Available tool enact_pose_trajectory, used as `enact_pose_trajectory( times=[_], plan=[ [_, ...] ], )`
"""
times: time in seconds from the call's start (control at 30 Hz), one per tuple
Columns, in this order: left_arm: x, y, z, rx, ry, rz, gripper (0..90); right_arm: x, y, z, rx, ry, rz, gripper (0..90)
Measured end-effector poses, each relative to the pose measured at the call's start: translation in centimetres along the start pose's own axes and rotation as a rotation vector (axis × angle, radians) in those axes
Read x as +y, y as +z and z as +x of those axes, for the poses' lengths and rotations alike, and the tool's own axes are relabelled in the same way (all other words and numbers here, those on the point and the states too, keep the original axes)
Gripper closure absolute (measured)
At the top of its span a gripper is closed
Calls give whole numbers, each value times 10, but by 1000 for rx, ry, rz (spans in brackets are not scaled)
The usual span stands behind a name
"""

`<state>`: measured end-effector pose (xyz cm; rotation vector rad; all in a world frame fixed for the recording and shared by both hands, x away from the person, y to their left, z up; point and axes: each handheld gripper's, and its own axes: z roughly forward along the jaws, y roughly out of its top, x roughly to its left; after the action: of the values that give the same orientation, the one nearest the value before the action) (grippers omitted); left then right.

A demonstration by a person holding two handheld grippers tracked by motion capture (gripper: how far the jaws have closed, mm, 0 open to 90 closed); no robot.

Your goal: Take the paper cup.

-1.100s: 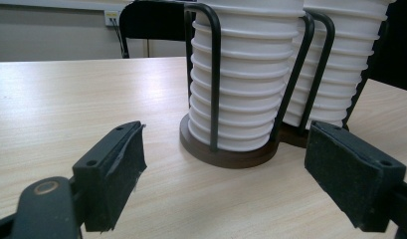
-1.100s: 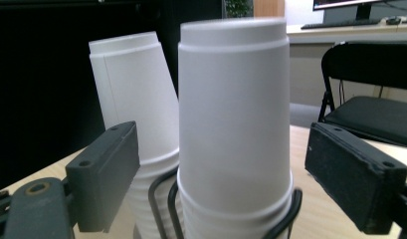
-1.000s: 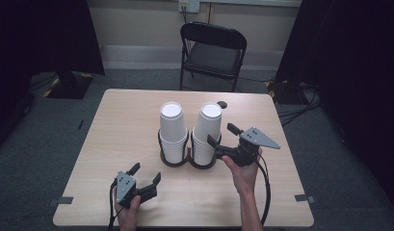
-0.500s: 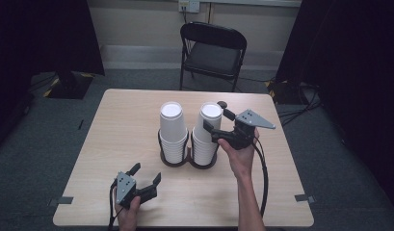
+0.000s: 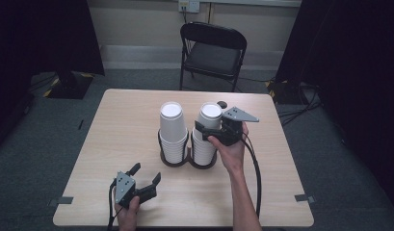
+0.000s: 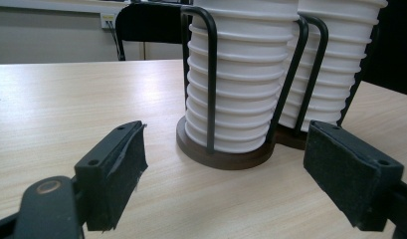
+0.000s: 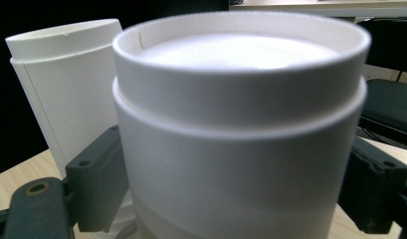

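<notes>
Your right gripper (image 5: 207, 133) stands at the top cup (image 5: 210, 115) of the right stack (image 5: 204, 144); in the right gripper view its fingers (image 7: 99, 174) sit on either side of that cup (image 7: 241, 129), close against the wall; whether the pads press on it cannot be told, as the cup hides the contact faces. The cup is upside down, base uppermost, and remains seated on its stack; the stack stands in the right ring of a black wire holder (image 5: 187, 159) near the middle of the tabletop (image 5: 112, 130). The left stack (image 5: 173, 132) stands just beside it in the other ring, upright, and shows behind the held-at cup in the right gripper view (image 7: 61, 84).

Your left gripper (image 5: 145, 179) lies low near the front edge of the tabletop, well apart from the holder; its fingers (image 6: 114, 174) are spread wide with nothing between them, and they point toward the holder's round wooden base (image 6: 221, 157) and the ribbed cup rims above it. Your left hand (image 5: 128, 211) grips the body from below.

A folding chair (image 5: 211, 50) stands beyond the far edge of the tabletop; a small dark object (image 5: 222, 104) lies on the tabletop just behind the right stack; what it is cannot be told.
</notes>
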<state>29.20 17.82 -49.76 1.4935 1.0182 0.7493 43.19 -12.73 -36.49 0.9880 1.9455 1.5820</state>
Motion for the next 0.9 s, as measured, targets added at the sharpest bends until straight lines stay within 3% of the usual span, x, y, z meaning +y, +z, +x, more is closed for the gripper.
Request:
enact_pose_trajectory(
  times=[0.6,0.9],
  plan=[
    [0,-1,-3,-2,33,-6,166,-18,11,3,-46,-32,69,112],
    [-1,-1,-4,1,51,-8,165,-16,10,3,-57,-31,66,125]
  ],
)
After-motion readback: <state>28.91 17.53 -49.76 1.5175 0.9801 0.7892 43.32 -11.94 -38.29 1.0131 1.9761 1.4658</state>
